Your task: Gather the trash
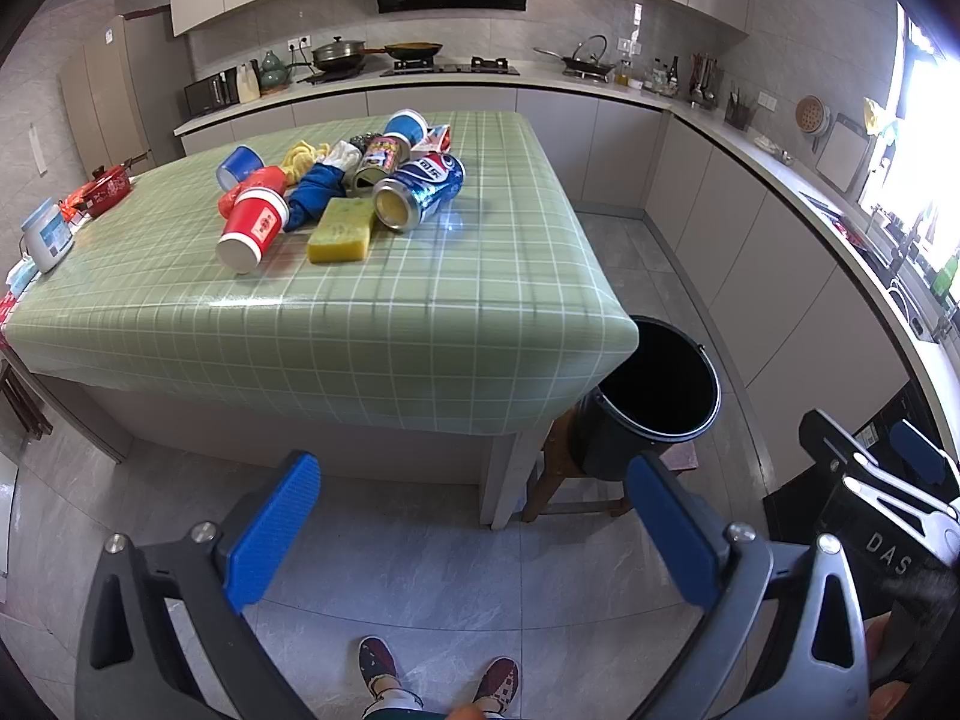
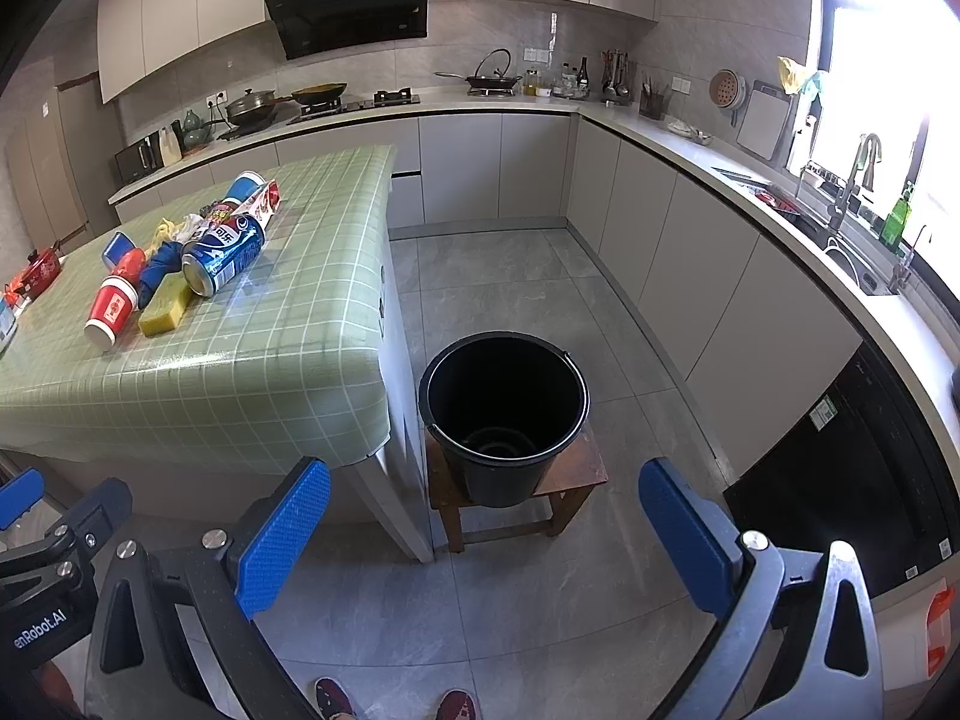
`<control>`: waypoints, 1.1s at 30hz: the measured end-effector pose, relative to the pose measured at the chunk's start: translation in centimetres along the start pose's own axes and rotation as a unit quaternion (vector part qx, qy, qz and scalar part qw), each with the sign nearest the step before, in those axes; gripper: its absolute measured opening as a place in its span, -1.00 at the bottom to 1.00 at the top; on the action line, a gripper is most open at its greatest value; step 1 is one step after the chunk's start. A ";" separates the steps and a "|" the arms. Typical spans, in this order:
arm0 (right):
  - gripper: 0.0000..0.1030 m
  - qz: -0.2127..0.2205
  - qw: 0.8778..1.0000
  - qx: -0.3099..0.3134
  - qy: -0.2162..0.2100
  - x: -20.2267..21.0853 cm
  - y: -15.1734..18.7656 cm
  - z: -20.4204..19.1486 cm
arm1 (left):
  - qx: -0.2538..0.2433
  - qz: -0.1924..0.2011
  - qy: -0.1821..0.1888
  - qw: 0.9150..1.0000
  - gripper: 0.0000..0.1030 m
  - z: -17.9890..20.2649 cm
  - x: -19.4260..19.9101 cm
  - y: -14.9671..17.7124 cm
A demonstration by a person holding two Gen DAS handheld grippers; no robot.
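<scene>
Trash (image 1: 336, 192) litters a green checked table (image 1: 420, 312) in a kitchen; both grippers (image 1: 474, 534) (image 2: 486, 540) gape wide, holding nothing.

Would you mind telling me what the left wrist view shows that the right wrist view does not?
Only the left wrist view shows the white jar with a blue label at the table's left edge. Only the right wrist view shows the curved steel sink faucet and the bare bottom of the black plastic bucket. Both show the blue Pepsi can, the yellow sponge and the red paper cup on the green checked table.
</scene>
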State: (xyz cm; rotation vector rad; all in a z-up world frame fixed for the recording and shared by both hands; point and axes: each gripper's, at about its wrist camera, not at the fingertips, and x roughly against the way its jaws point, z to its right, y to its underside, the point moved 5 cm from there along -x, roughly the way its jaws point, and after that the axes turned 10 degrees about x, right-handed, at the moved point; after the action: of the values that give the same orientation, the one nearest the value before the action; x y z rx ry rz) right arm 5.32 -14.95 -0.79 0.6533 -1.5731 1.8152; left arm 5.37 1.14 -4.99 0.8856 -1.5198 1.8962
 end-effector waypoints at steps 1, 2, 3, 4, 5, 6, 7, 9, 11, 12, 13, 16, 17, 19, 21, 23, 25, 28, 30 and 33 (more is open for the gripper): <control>1.00 0.000 1.000 0.000 0.000 0.0 0.0 0.0 | 0.000 0.000 0.000 1.000 1.00 0.0 0.0 0.0; 1.00 0.000 1.000 0.000 0.000 0.0 0.0 0.0 | 0.000 0.000 0.001 1.000 1.00 0.0 0.0 0.0; 1.00 0.000 1.000 0.001 0.000 0.0 0.0 0.0 | 0.000 0.000 0.000 1.000 1.00 0.0 0.0 0.0; 1.00 0.000 1.000 0.001 0.000 0.0 0.0 0.0 | 0.000 0.000 0.000 1.000 1.00 0.0 0.0 0.0; 1.00 0.000 1.000 0.001 0.000 0.0 0.0 -0.1 | 0.000 0.000 0.000 1.000 1.00 0.0 0.0 0.0; 1.00 0.000 1.000 0.001 0.000 0.0 -0.1 -0.1 | 0.000 0.000 0.000 1.000 1.00 0.0 0.0 0.0; 1.00 0.000 1.000 0.000 0.000 -0.1 -0.1 -0.1 | 0.000 0.000 0.000 1.000 1.00 0.0 0.0 0.0; 1.00 0.000 1.000 0.001 0.000 -0.1 -0.1 -0.2 | 0.000 0.000 0.000 1.000 1.00 0.0 0.0 0.0; 1.00 0.000 1.000 0.000 0.000 -0.2 -0.2 -0.2 | 0.000 0.000 0.000 1.000 1.00 0.0 0.0 0.0; 1.00 0.000 1.000 0.001 -0.001 -0.1 -0.1 -0.2 | 0.000 0.000 0.000 1.000 1.00 0.0 0.0 0.0; 1.00 0.000 1.000 0.001 -0.001 -0.2 -0.2 -0.2 | 0.000 0.000 0.000 1.000 1.00 0.0 0.0 0.0; 1.00 0.001 1.000 0.002 0.000 -0.1 -0.2 -0.2 | 0.000 0.000 0.000 1.000 1.00 0.0 0.0 0.0; 1.00 0.001 1.000 0.002 0.001 -0.1 -0.2 -0.2 | 0.000 0.000 0.000 1.000 1.00 0.0 0.0 0.0; 1.00 0.002 1.000 0.004 0.000 -0.2 -0.3 -0.3 | 0.002 -0.002 -0.001 1.000 1.00 -0.1 -0.1 0.0; 1.00 0.003 1.000 0.006 -0.001 -0.2 -0.5 -0.4 | 0.005 -0.002 -0.003 1.000 1.00 -0.4 -0.3 -0.3; 1.00 0.005 1.000 0.008 -0.004 -0.3 -0.8 -0.6 | 0.009 -0.002 -0.005 1.000 1.00 -0.7 -0.3 -0.5; 1.00 0.007 1.000 0.008 -0.008 -0.4 -1.0 -0.8 | 0.011 0.001 -0.009 1.000 1.00 -0.9 -0.4 -0.8; 1.00 0.010 1.000 0.012 -0.016 -0.7 -1.5 -1.2 | 0.019 0.004 -0.015 1.000 1.00 -1.6 -0.6 -1.2; 1.00 0.014 1.000 0.016 -0.020 -0.9 -2.0 -1.6 | 0.023 0.005 -0.021 0.999 1.00 -2.1 -0.8 -1.5; 1.00 0.018 0.999 0.018 -0.034 -1.3 -2.6 -2.5 | 0.032 0.005 -0.035 0.999 1.00 -3.5 -1.2 -2.0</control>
State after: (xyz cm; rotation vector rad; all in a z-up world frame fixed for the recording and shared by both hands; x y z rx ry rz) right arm 8.22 -12.48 -0.45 0.7132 -1.6097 1.8690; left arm 7.10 4.96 -5.16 0.9832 -1.5138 1.9499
